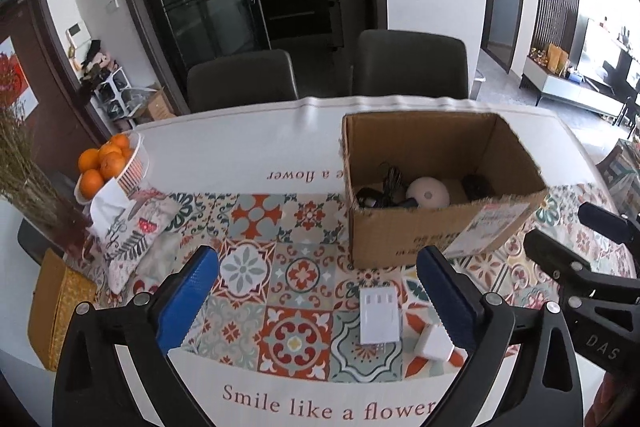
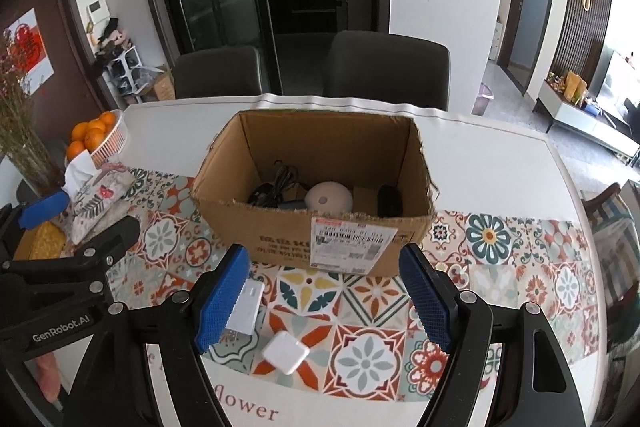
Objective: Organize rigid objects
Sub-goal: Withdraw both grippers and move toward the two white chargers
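Two hand-held grippers with blue-padded fingers hover over a table covered by a cloth printed with colourful tiles. The left gripper (image 1: 318,301) has its jaws spread wide with nothing between the pads; below it on the cloth lies a flat white power strip (image 1: 379,315), well clear of both fingers. Just beside the strip, near the left gripper's right finger, sits a small white square charger (image 1: 434,343). The right gripper (image 2: 326,301) also stands apart at a moderate width and grips nothing; the same charger (image 2: 285,351) rests on the cloth low between its fingers, touching neither, while the power strip (image 2: 249,309) lies partly behind its left finger. Farther out, an open cardboard box (image 2: 280,235) stands upright on the cloth, a shipping label on its near wall. Inside it are a round white dome-shaped device (image 2: 330,199), a tangle of black cable (image 2: 276,187) and a dark object at the right that is too shadowed to identify. At the table's left edge are a white basket of oranges (image 1: 102,165), a floral tissue pouch (image 1: 128,235) and a vase of dried stems (image 1: 28,183). Two dark chairs (image 1: 410,67) stand behind the table.
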Demonstrator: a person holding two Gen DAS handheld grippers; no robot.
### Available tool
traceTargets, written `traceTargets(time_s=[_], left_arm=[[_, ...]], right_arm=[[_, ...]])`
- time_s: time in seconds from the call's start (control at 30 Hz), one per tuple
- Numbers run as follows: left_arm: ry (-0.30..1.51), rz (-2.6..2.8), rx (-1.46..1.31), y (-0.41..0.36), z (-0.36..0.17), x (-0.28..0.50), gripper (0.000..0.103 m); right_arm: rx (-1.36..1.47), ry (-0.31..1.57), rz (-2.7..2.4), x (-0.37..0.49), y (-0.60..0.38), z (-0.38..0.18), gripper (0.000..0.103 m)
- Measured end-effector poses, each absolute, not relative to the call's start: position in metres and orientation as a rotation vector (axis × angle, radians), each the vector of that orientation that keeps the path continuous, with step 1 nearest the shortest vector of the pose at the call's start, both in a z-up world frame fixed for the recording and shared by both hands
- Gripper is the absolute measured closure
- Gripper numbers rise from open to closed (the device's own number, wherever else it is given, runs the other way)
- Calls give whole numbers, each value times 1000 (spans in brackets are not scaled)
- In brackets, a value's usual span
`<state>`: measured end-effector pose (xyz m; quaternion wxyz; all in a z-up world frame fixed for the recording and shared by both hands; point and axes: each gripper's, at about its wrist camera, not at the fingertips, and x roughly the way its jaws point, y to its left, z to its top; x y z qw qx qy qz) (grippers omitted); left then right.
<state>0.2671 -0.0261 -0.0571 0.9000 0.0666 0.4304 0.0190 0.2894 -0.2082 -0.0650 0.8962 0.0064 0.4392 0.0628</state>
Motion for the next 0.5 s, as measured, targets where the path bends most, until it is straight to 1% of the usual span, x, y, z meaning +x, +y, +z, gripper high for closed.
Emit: traceTargets(time_s=[0.27, 0.5], left_arm=[[969, 45, 116, -13, -85, 251, 2], [1032, 43, 122, -8, -110, 237, 2]], right_arm=[[-21, 928, 162, 272, -197, -87, 26], [-25, 982, 200, 263, -189, -113, 26]])
